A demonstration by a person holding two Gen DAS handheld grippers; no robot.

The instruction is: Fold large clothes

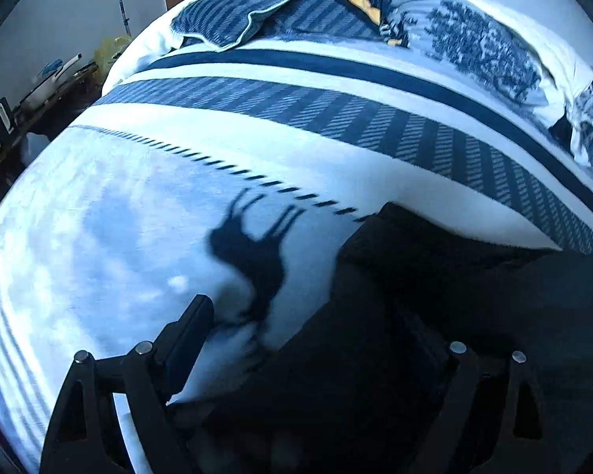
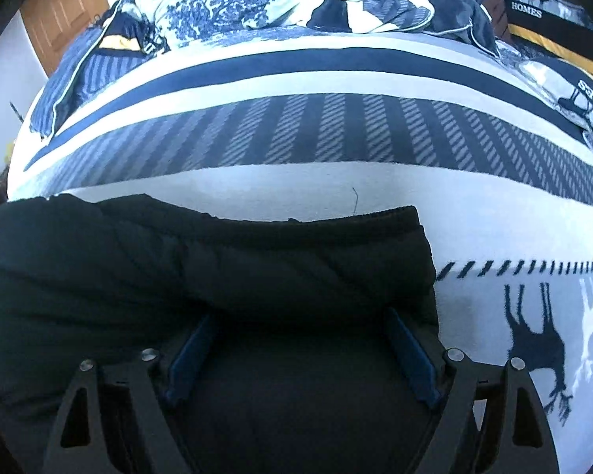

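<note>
1. Right wrist view: the large black, padded-looking fabric garment point(image 2: 201, 260) lies flat on the blue-and-white woven blanket with stripes and deer figures point(image 2: 296, 189) that covers the bed. It fills the frame from about 9 o'clock to 4 o'clock, with its gathered hem running across the middle.
2. The right gripper point(image 2: 300, 359) has its jaws spread wide, the blue pads point(image 2: 411, 359) apart over the dark cloth. Nothing is pinched between them.
3. In the left wrist view the same garment occupies the 3 to 6 o'clock part of the frame. The left gripper point(image 1: 308, 339) also stands wide open. Its left finger point(image 1: 193, 335) is over pale blanket, while the right one is lost against the dark cloth, so I cannot tell whether it touches.
4. Handling, as a judgement: the garment looks soft, limp and rather bulky, light for its size. It should drape and sag when lifted, so one grip will not carry a fold squarely.
5. The best hold seems to be the thick hem or a corner, one gripper at each end, pinching all layers. The surface may be slippery, so a deep bite is wiser.
6. Containers: none is in view. At 12 o'clock in both views only a heap of crumpled blue-and-white patterned bedding and clothes point(image 2: 280, 4) lies loose on the bed, well apart from the garment.
</note>
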